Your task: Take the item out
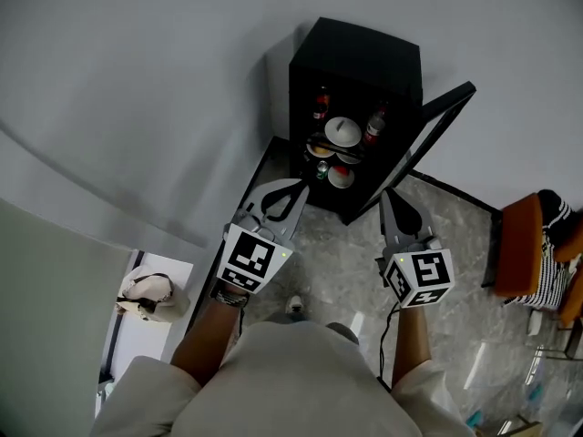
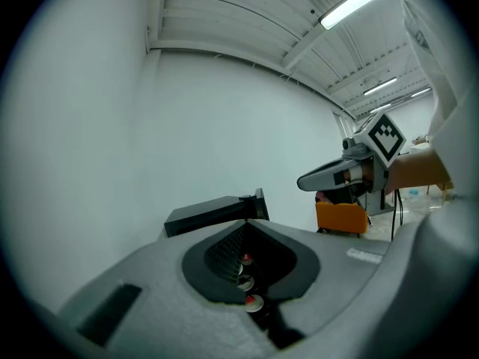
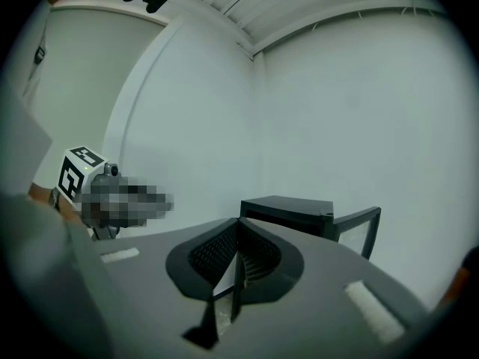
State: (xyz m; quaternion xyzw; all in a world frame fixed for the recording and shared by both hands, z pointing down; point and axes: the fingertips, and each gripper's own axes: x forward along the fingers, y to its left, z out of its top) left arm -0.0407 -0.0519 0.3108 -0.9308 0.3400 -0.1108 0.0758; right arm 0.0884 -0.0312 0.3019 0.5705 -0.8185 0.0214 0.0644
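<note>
A black cabinet (image 1: 364, 53) stands on the floor against the white wall, its glass door (image 1: 428, 139) swung open to the right. On its shelves I see a white bowl (image 1: 342, 131), two red-capped bottles (image 1: 321, 103) and a red-and-white dish (image 1: 341, 177) lower down. My left gripper (image 1: 299, 186) hovers just in front of the opening, shut and empty. The right gripper (image 1: 386, 195) is by the door's lower edge, shut on nothing. In the left gripper view the jaws (image 2: 251, 219) meet at the tip and small dishes (image 2: 253, 301) show through their gap. The right gripper (image 3: 239, 221) points at the cabinet (image 3: 288, 209).
An orange chair (image 1: 519, 244) with a striped cloth (image 1: 547, 262) stands at the right. A white bag (image 1: 146, 294) lies on the floor at the left, beyond a partition. The floor is grey marble tile (image 1: 346, 262).
</note>
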